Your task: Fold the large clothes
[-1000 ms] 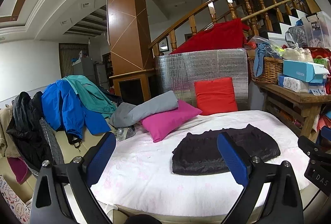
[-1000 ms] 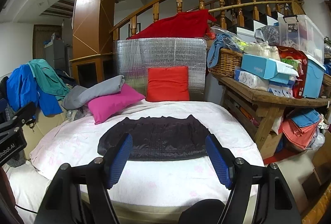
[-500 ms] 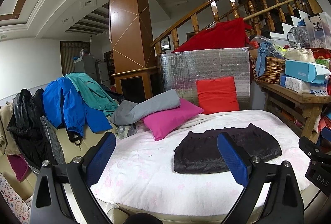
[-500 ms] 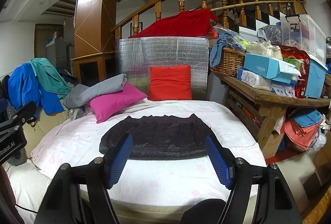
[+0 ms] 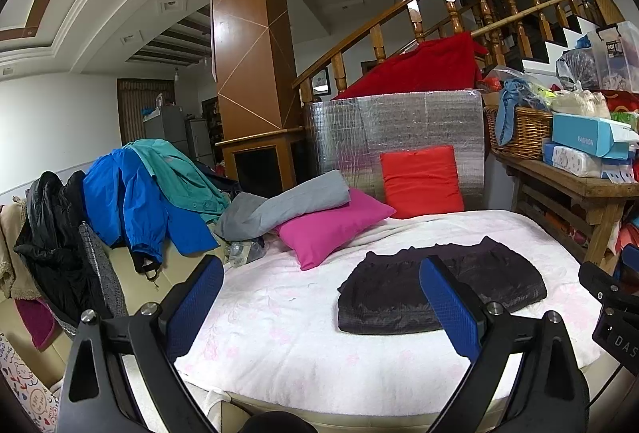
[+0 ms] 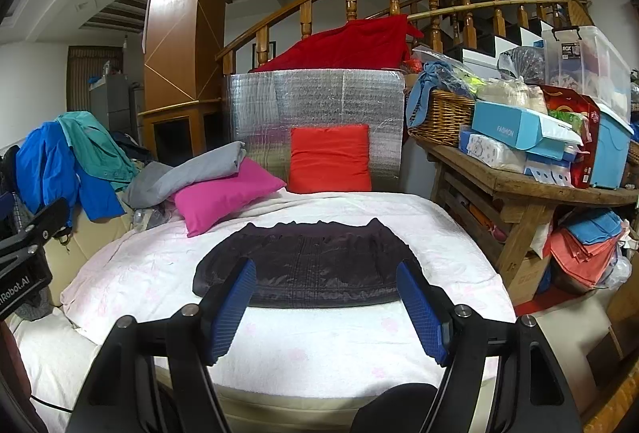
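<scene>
A dark folded garment (image 5: 403,297) lies flat on the white-covered bed (image 5: 279,325); it also shows in the right wrist view (image 6: 311,265) on the bed (image 6: 331,345). My left gripper (image 5: 321,289) is open and empty, held back from the bed's near edge, left of the garment. My right gripper (image 6: 325,293) is open and empty, in front of the garment's near edge and above the bed. Several unfolded jackets, blue (image 5: 131,201) and teal (image 5: 175,169), hang over a sofa at the left.
A pink pillow (image 5: 331,225) with a grey cloth (image 5: 287,205) on it and a red cushion (image 5: 419,181) sit at the bed's far side. A wooden table (image 6: 515,185) with boxes and a basket stands right. Black coats (image 5: 52,233) hang far left.
Both grippers have drifted slightly; the view of the bed and garment has shifted a little. The garment lies as before. Both grippers stay open.
</scene>
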Tool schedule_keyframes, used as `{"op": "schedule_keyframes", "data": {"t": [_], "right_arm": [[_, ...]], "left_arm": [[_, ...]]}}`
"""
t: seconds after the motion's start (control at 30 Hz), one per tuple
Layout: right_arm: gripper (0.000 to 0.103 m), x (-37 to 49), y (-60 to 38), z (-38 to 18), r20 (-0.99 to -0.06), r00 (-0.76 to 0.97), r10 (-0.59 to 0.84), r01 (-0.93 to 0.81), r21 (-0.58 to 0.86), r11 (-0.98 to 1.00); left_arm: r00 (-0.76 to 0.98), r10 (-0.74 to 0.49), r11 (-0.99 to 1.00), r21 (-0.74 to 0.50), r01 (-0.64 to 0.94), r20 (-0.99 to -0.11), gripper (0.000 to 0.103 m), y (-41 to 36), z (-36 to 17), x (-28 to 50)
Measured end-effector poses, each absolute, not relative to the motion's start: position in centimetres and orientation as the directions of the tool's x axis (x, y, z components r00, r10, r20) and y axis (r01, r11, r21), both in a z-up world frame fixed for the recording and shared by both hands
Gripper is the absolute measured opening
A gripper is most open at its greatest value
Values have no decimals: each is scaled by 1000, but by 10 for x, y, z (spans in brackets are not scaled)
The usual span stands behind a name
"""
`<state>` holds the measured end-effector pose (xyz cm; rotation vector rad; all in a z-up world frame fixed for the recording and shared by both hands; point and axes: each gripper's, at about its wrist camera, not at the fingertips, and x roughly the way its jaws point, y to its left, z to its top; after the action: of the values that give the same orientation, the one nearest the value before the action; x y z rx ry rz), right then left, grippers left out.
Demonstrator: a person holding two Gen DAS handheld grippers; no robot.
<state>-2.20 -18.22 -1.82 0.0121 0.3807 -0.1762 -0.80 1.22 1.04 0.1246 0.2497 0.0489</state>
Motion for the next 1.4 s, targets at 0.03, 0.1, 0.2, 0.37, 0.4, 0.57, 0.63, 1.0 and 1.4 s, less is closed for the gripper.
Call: {"op": "schedule_keyframes", "data": {"t": [0.03,0.1,0.2,0.37,0.4,0.57,0.63,1.0,1.4], "right_arm": [[76,-22,-183,-18,-371,913,-168,173,-21,985],[76,-21,-183,-19,-373,912,-168,172,-21,985],[76,-20,-183,-19,-374,912,-167,173,-18,985],[76,-21,-182,-20,-373,912,-169,175,-17,984],[76,-20,-182,-20,-373,912,-168,174,-17,985],[76,-20,-181,-20,-373,912,-170,175,-21,984],[76,-20,-180,-20,-372,912,-171,177,-20,984],[76,-14,-180,-21,-387,906,-169,176,-19,984],[76,44,-224,-34,-426,879,-215,228,-19,973]], "left_arm": [[968,62,991,129,-31,-244,99,12,10,-7],[967,63,991,129,-32,-245,99,12,10,-7],[967,65,991,129,-33,-245,99,12,10,-8],[967,66,991,129,-35,-245,99,13,9,-7],[967,64,991,128,-33,-245,99,13,9,-7],[967,64,991,128,-33,-245,99,13,9,-7],[968,66,991,128,-35,-244,99,13,9,-7],[965,67,991,129,-35,-252,99,14,8,-5],[945,16,993,117,24,-327,99,11,-10,63]]}}
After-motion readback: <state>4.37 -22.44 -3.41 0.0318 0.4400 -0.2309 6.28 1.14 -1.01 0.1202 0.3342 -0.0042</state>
